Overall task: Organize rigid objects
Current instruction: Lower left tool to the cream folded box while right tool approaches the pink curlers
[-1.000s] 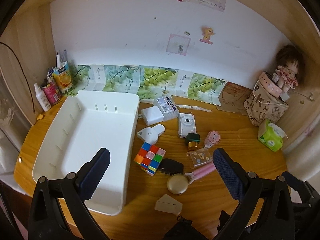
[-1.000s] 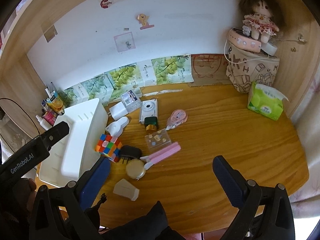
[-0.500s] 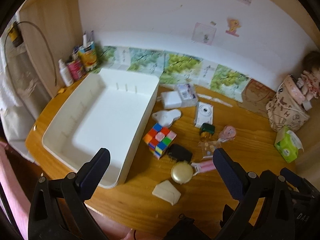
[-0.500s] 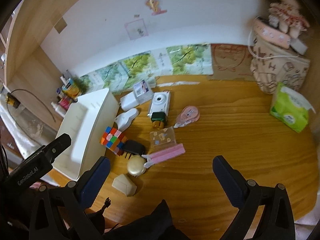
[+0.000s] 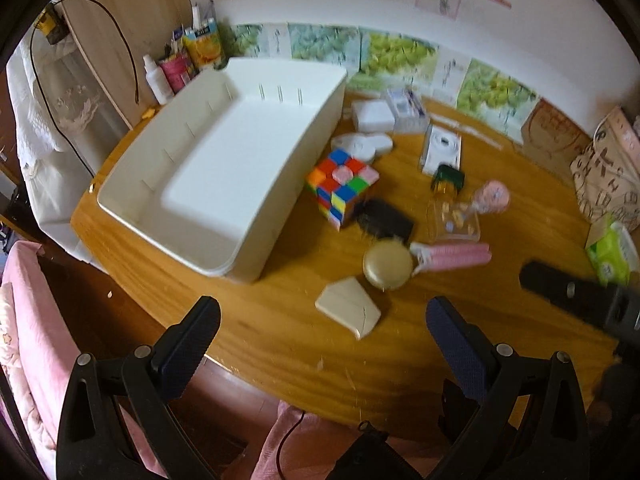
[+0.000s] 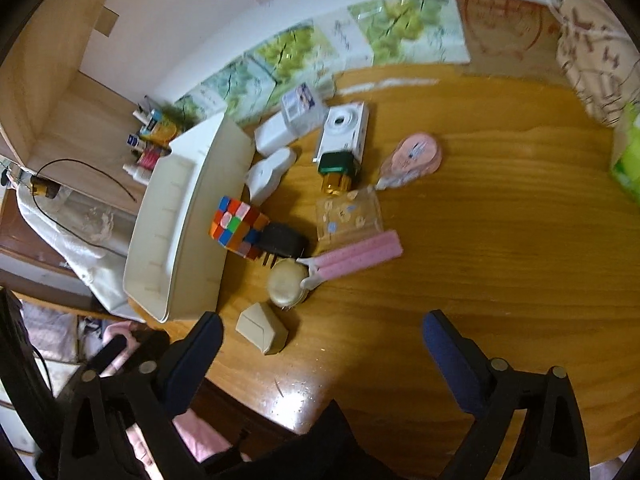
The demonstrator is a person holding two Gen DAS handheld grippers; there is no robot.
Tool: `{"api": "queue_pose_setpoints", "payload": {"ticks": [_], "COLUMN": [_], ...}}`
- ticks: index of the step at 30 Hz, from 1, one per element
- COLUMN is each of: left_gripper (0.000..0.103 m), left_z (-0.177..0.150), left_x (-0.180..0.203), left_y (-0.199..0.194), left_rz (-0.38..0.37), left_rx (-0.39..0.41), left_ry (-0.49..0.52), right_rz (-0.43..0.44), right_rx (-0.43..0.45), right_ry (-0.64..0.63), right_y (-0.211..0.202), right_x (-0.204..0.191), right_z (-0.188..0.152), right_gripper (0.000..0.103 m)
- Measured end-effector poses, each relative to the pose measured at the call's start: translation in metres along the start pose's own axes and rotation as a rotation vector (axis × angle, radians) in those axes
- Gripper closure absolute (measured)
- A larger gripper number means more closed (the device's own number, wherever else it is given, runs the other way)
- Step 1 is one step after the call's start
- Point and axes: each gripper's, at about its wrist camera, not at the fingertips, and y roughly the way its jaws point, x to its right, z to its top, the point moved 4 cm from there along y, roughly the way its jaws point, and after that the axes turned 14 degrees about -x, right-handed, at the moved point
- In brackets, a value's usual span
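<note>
An empty white bin (image 5: pixel 304 148) (image 6: pixel 188 216) stands at the table's left. Beside it on the wood lie a colour cube (image 5: pixel 340 188) (image 6: pixel 236 226), a black plug (image 5: pixel 384 220) (image 6: pixel 282 240), a gold round compact (image 5: pixel 387 265) (image 6: pixel 286 282), a pink razor-like stick (image 5: pixel 456 256) (image 6: pixel 356 256), a beige wedge (image 5: pixel 347 307) (image 6: pixel 262 328), a clear box (image 5: pixel 452 220) (image 6: pixel 348 212), a green-capped bottle (image 5: pixel 448 180) (image 6: pixel 338 172) and a white camera (image 5: pixel 442 152) (image 6: pixel 344 128). My left gripper (image 5: pixel 320 324) and right gripper (image 6: pixel 322 336) hang open and empty over the near table edge, just short of the wedge.
A pink tape dispenser (image 5: pixel 492 196), a white charger (image 5: pixel 372 114) and small boxes lie farther back. Bottles (image 5: pixel 168 72) fill the back left corner. A patterned bag (image 5: pixel 604 172) and green tissue pack (image 5: pixel 612 256) sit at the right. Pink cloth (image 5: pixel 24 320) lies below the table edge.
Both grippers have drawn back toward the near table edge and tilted down, so the edge and the floor side now show. The objects on the table have not moved.
</note>
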Motion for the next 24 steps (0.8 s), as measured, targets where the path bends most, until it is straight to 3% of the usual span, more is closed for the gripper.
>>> {"api": "queue_pose_setpoints", "payload": {"ticks": [4, 12, 19, 24], "left_gripper": [0.001, 0.001, 0.001, 0.002], "left_z": [-0.002, 0.001, 0.008, 0.014], "left_x": [0.007, 0.01, 0.004, 0.002], "left_y": [0.015, 0.052, 0.085, 0.095], "left_rz": [-0.013, -0.018, -0.047, -0.082], "left_rx": [-0.06, -0.194, -0.317, -0.361], "left_ry": [-0.007, -0.039, -0.105, -0.142], "right_rz": [0.038, 0.033, 0.016, 0.001], "right_rx": [-0.044, -0.144, -0.217, -0.263], "right_ry": [0.007, 0.078, 0.14, 0.163], "right_y": [0.01, 0.037, 0.062, 0.079], "right_x": [0.004, 0.02, 0.032, 0.036], "right_z": [0.012, 0.042, 0.057, 0.064], "right_gripper": [0.004, 0.004, 0.009, 0.015]}}
